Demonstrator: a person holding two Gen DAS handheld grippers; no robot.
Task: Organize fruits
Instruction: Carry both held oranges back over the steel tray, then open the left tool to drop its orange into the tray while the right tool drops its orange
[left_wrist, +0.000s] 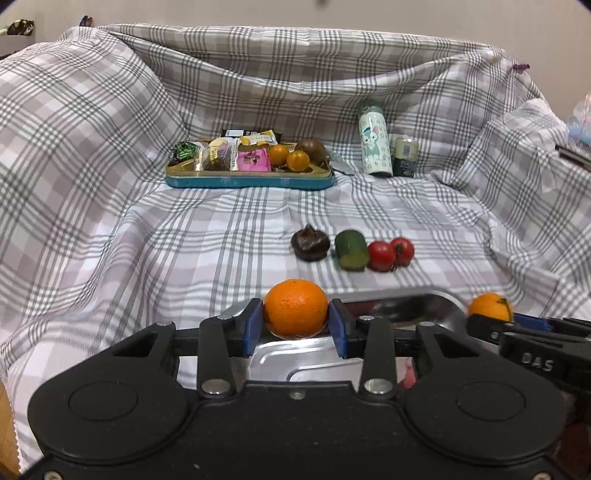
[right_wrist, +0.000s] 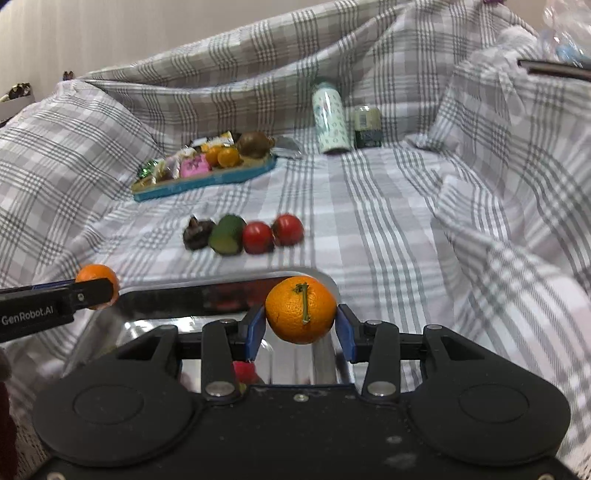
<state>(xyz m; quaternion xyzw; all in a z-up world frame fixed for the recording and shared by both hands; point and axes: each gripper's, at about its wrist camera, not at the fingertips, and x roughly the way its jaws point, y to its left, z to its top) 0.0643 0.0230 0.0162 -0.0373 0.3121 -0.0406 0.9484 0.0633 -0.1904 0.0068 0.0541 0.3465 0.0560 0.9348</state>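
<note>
Between the blue pads of the left gripper sits an orange, pinched on both sides and held above the near edge of a shiny metal tray. Fingers closed only as far as the fruit's width allows. The right gripper carries a second orange the same way, green stem facing the camera, over the far rim of that tray. Each gripper shows in the other's view: the right one at the left view's right edge, the left one at the right view's left edge, each with its orange.

Beyond the tray, on the grey-and-white checked cloth, a row lies loose: a dark brown fruit, a cut green piece just beside it, then two red tomatoes touching each other.

Farther back rests a blue-rimmed tin with wrapped snacks on its left side and, on its right, two small oranges and a brownish round fruit. Right of the tin stand a pale bottle with a cartoon figure and a short dark can, close together. The cloth rises in folds behind and at both sides.
</note>
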